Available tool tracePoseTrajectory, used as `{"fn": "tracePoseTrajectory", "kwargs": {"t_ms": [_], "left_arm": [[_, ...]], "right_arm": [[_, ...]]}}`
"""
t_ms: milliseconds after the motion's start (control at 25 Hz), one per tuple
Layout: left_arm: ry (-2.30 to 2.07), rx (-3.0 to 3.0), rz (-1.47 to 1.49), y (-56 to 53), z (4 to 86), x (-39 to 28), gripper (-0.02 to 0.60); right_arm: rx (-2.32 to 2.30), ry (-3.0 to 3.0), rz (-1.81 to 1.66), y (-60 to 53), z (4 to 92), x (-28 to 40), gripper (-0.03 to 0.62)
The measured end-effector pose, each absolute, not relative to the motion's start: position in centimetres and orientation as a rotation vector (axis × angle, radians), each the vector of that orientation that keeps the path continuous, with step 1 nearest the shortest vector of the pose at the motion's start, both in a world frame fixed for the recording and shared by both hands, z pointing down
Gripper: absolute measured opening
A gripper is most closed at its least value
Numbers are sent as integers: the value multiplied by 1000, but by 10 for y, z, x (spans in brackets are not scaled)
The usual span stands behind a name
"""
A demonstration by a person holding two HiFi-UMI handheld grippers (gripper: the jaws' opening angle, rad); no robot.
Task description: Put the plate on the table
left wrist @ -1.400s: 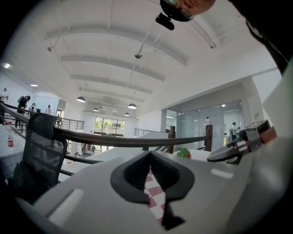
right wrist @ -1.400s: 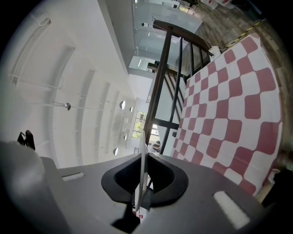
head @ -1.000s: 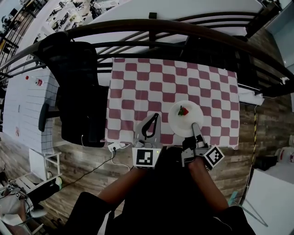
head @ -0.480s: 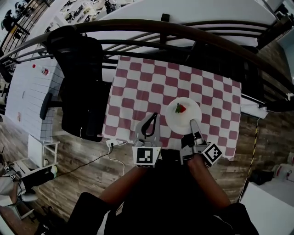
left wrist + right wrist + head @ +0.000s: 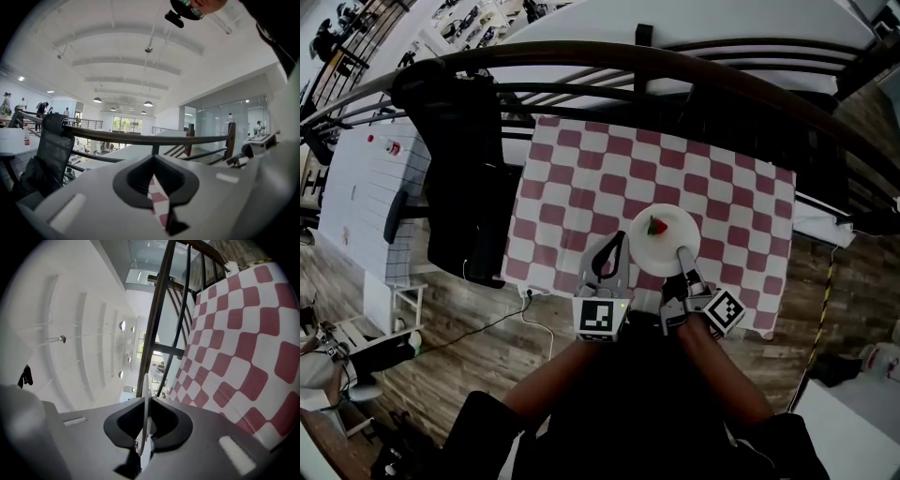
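While my right tongs [image 5: 682,251] pinch the near rim of the white plate [image 5: 652,253], with the 2 jaws closed on its thin edge, my left tongs [image 5: 613,236] are pressed together on nothing. Their tips meet just to the left of the plate, close beside it but not touching it.

From the right gripper view the plate shows edge-on, running straight out between the jaws, with the checked cloth spread beyond it. The plate sits over the near part of the worktop [image 5: 572,178], right of centre. I cannot tell whether its underside touches the cloth. 1 small red fruit with a green top [image 5: 657,226] lies on the plate, toward its far side.

The worktop is covered by a red and white checked cloth that hangs over the near edge. A dark curved railing [image 5: 675,64] runs past its far side. A black chair [image 5: 459,178] stands against the left side, and the wooden floor [image 5: 459,347] around it carries a white cable [image 5: 536,298] near the worktop's left corner.
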State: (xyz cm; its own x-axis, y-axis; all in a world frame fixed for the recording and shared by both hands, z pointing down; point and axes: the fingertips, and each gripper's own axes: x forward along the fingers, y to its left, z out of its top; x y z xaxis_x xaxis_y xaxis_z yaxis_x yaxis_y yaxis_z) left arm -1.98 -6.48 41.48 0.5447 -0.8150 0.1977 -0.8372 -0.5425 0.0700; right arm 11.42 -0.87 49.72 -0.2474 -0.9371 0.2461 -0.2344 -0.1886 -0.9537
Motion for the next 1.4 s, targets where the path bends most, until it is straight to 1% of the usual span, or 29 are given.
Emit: {"fn": "tracePoseTrajectory", "kwargs": {"t_ms": [200,520,880,1400], "left_arm": [[-1412,2596,226,-69,422,-4,9],[-1469,2574,303,-67,445,3,9],[-1485,2535,312,-61,447,15,9],[-1577,2479,325,-59,445,-4,9]], "right_arm": [[-1314,1560,-1411,-26,499,125,19],[-1246,1695,-1356,-37,529,141,20],[-1156,1776,-1394,-39,586,140,20],[-1199,1768,-1461,-44,659,159,25]]}}
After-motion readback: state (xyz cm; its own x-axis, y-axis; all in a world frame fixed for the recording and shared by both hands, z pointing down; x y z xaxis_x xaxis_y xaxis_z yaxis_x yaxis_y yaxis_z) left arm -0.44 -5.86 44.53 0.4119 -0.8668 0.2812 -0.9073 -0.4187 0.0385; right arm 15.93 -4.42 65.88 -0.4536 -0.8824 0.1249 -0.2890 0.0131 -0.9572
